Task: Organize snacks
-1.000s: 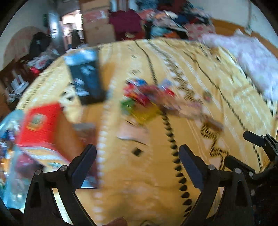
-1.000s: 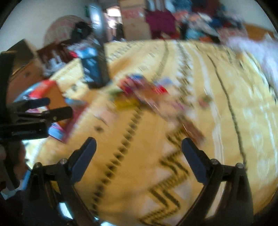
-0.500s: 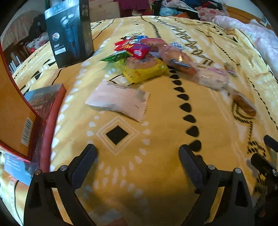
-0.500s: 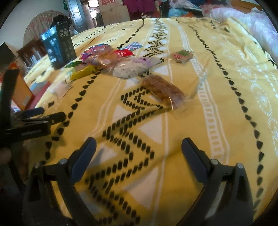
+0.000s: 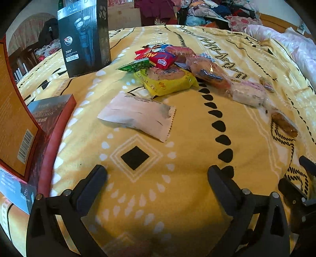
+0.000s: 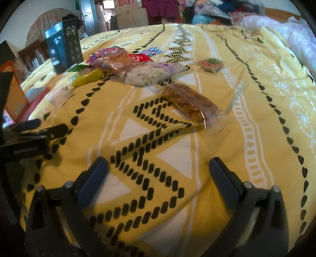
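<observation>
Several wrapped snacks lie on a yellow patterned bedspread. In the left wrist view a pale flat packet lies nearest, ahead of my open, empty left gripper; behind it are a yellow packet, a red packet and a green one. In the right wrist view a clear-wrapped brown bar lies ahead of my open, empty right gripper, with a white puffed-rice packet and a small separate snack beyond.
A black shaver box stands upright at the back left. An orange-red open box with a dark booklet stands at the left edge. Piled clothes and a pink blanket lie behind. The left gripper shows in the right view.
Both grippers have come down and forward toward the bedspread since a second ago; the snacks now look closer and sharp. Both stay open and empty.
</observation>
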`<state>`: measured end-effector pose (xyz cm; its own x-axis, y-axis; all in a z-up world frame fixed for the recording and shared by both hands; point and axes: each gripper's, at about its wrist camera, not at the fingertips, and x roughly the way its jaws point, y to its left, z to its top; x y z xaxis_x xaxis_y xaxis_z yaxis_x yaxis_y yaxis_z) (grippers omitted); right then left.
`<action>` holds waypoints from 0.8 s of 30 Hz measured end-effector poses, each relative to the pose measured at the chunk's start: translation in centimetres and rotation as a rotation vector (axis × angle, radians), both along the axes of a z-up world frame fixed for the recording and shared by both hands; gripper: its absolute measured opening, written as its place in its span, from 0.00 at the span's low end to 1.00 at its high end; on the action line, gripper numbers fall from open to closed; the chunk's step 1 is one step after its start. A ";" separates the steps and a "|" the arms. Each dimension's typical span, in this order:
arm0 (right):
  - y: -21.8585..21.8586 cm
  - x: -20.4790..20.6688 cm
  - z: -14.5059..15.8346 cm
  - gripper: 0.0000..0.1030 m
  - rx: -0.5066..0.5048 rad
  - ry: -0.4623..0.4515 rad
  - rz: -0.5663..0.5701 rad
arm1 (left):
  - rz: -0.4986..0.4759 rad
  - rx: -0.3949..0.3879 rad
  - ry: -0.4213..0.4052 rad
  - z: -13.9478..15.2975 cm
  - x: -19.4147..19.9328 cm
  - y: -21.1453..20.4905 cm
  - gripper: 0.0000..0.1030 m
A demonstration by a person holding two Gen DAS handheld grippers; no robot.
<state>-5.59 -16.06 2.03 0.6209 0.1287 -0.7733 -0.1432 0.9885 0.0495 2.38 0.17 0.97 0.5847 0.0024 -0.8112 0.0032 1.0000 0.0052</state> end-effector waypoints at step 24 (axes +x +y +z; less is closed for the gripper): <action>0.1 0.2 -0.3 1.00 -0.006 -0.003 0.007 | 0.001 -0.004 -0.004 -0.1 0.1 0.0 1.00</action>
<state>-5.39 -15.98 1.70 0.6219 0.1283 -0.7725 -0.1506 0.9877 0.0428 2.44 0.19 0.86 0.5883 -0.0003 -0.8086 0.0023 1.0000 0.0013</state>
